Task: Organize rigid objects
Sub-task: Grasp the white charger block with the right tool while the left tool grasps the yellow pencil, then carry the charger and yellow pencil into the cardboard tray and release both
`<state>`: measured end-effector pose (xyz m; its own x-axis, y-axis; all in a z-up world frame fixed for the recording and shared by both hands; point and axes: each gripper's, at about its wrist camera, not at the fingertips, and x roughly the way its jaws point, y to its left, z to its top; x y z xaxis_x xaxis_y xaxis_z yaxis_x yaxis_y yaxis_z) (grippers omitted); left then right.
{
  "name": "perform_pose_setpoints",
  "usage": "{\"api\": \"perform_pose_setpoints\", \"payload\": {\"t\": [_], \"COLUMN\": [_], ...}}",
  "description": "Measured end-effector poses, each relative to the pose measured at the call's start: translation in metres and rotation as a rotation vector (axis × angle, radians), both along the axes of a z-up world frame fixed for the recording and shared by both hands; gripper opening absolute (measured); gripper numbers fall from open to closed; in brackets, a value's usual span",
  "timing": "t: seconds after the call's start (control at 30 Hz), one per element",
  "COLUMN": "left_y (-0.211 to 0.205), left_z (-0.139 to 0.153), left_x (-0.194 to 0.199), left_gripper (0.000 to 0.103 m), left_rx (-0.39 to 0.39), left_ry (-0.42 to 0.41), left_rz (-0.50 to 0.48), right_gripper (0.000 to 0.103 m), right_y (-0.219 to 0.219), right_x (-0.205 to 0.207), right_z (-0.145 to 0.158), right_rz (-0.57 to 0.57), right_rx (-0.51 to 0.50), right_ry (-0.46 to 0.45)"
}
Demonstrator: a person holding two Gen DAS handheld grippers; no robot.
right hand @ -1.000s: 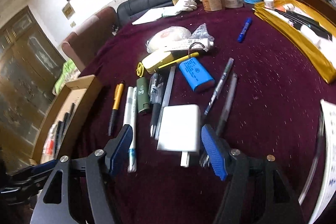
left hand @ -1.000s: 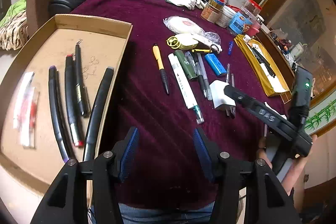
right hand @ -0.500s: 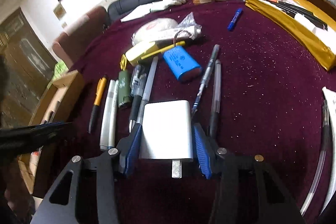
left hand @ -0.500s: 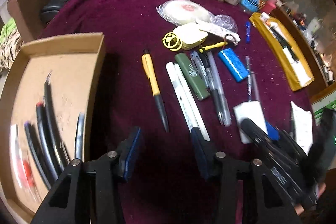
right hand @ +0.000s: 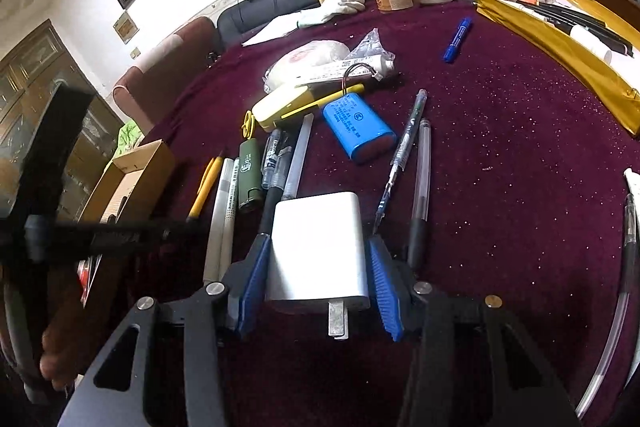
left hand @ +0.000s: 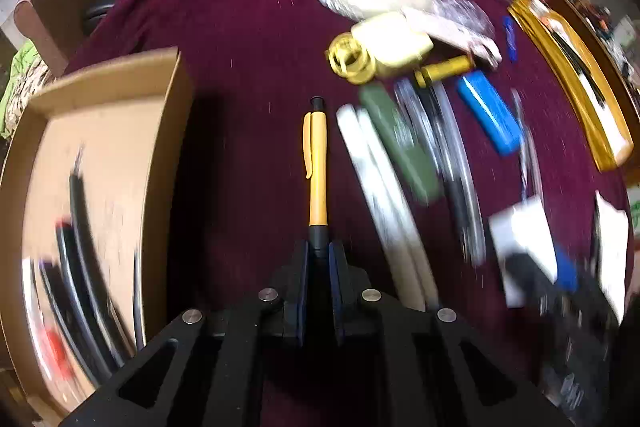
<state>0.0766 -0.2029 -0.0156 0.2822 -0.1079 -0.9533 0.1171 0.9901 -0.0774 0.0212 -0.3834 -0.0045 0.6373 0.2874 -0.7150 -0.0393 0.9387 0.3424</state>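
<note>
On the maroon counter [left hand: 248, 27], our left gripper [left hand: 319, 255] pinches the yellow pen [left hand: 316, 155] tip; right gripper [right hand: 316, 267] clamps the white charger [right hand: 318, 247]. We lift both level, avoiding neighbouring pens.

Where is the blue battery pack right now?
In the right wrist view the blue battery pack lies on the maroon cloth near centre, just beyond the white charger, between the yellow case on its left and two pens on its right.
</note>
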Motion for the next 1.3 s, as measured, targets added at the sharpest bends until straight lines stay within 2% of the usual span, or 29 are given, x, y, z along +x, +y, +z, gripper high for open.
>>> {"api": "perform_pose_setpoints", "payload": {"t": [0.13, 0.27, 0.4, 0.53, 0.57, 0.67, 0.77, 0.83, 0.97, 1.1, 1.3], "left_y": [-0.003, -0.014, -0.016, -0.016, -0.011, 0.007, 0.026, 0.041, 0.073, 0.120, 0.175], "left_z": [0.000, 0.003, 0.002, 0.002, 0.004, 0.012, 0.028, 0.044, 0.072, 0.082, 0.073], "left_x": [-0.042, -0.036, -0.021, -0.023, -0.026, -0.041, -0.064, -0.081, -0.107, -0.126, -0.127], "left_gripper": [0.010, 0.011, 0.011, 0.008, 0.008, 0.008, 0.008, 0.008, 0.008, 0.008, 0.008], "left_rx": [-0.005, 0.043, 0.053, 0.059, 0.030, -0.129, -0.243, -0.296, -0.334, -0.315, -0.295], "left_ry": [-0.001, -0.023, -0.030, -0.079, -0.069, -0.057, -0.071, -0.107, -0.185, -0.243, -0.240], "left_rz": [-0.019, -0.051, -0.057, -0.083, -0.068, -0.045, -0.022, -0.005, 0.057, 0.159, 0.277], "right_gripper": [0.048, 0.048, 0.048, 0.048, 0.048, 0.047, 0.047, 0.047, 0.048, 0.048, 0.048], "right_y": [0.001, 0.003, 0.006, 0.009, 0.011, 0.014, 0.012, 0.010, 0.018, 0.050, 0.092], "right_x": [-0.001, 0.001, 0.000, 0.000, -0.001, -0.004, -0.016, -0.022, -0.036, -0.052, -0.066], "right_z": [0.000, -0.001, -0.001, -0.001, -0.001, 0.002, 0.010, 0.012, 0.016, 0.039, 0.064], "right_rz": [-0.001, 0.003, 0.008, 0.018, 0.022, 0.032, 0.066, 0.059, 0.088, 0.175, 0.295], "right_rx": [-0.007, -0.026, -0.043, -0.063, -0.072, -0.088, -0.031, -0.005, 0.159, 0.168, 0.193], "right_ry": [-0.001, 0.005, 0.006, 0.007, 0.005, -0.024, -0.098, -0.104, -0.057, -0.080, -0.088]}}
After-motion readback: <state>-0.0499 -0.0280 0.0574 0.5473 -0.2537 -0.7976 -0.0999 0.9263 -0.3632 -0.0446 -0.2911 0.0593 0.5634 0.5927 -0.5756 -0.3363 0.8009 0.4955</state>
